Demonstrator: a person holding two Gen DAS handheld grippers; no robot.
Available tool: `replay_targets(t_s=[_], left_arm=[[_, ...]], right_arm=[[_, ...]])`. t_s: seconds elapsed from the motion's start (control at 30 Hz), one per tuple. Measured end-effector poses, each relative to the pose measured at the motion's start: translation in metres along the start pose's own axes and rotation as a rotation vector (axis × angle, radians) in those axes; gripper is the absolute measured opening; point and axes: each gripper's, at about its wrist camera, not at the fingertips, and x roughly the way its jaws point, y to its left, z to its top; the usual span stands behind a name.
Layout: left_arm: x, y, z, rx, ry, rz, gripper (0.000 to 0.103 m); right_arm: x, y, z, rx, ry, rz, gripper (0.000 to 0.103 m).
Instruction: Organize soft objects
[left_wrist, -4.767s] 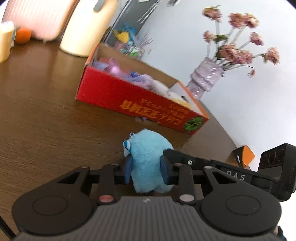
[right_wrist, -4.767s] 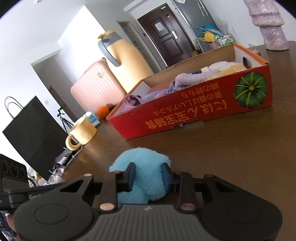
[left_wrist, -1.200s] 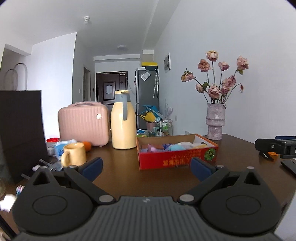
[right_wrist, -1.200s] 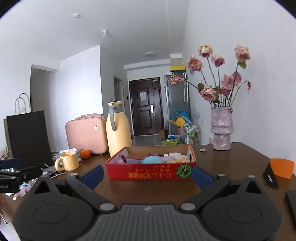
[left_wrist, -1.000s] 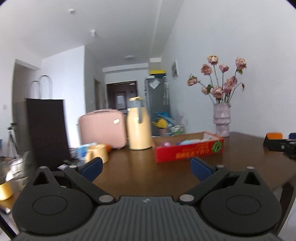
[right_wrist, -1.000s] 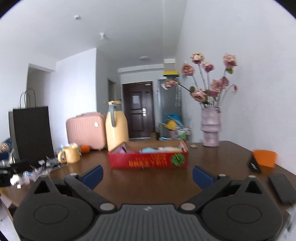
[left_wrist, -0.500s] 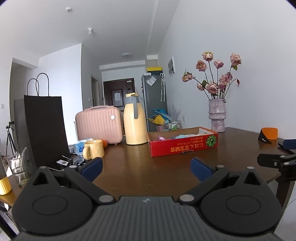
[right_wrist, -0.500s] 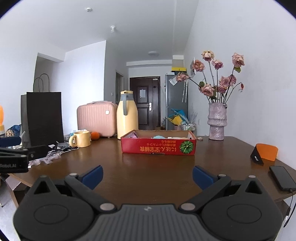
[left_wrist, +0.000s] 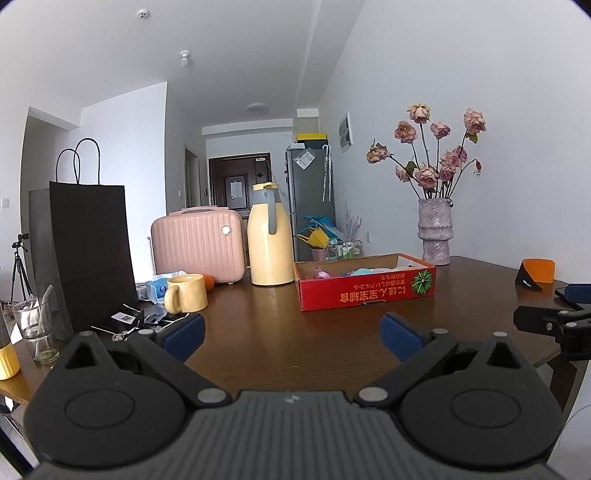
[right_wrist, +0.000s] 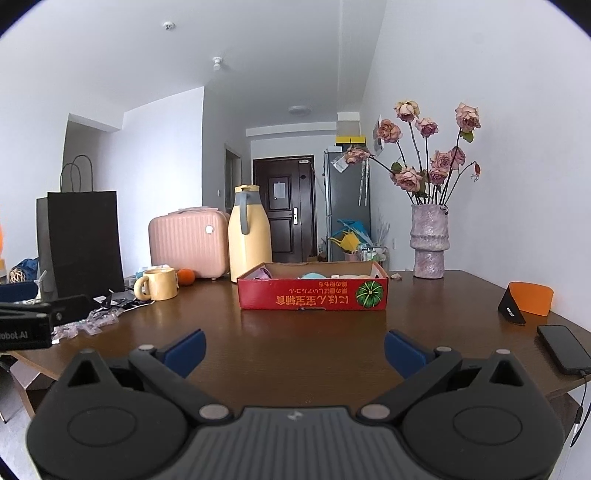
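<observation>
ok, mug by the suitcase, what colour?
Yellow mug, plain, no pattern. Clearest in the right wrist view.

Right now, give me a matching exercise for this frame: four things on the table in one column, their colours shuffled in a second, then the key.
Things:
1. box
2. mug
3. vase
4. phone

Colours:
A. black
B. red
C. mauve
D. yellow

Pairs: 1-B, 2-D, 3-C, 4-A
</observation>
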Motion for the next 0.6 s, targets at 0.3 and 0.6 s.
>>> replay_targets(t_s=[0.3, 0.6], left_arm=[[0.0001, 0.0006, -0.0007, -0.01, 0.0, 0.006, 0.103], [-0.0006, -0.0004, -0.0007, -0.013, 0.0, 0.005, 0.103]], right_arm=[[0.0008, -0.0014, 0.0012, 0.017, -0.004, -0.006, 0.103], [0.001, -0.0025, 0.0012, 0.025, -0.006, -0.017, 0.103]])
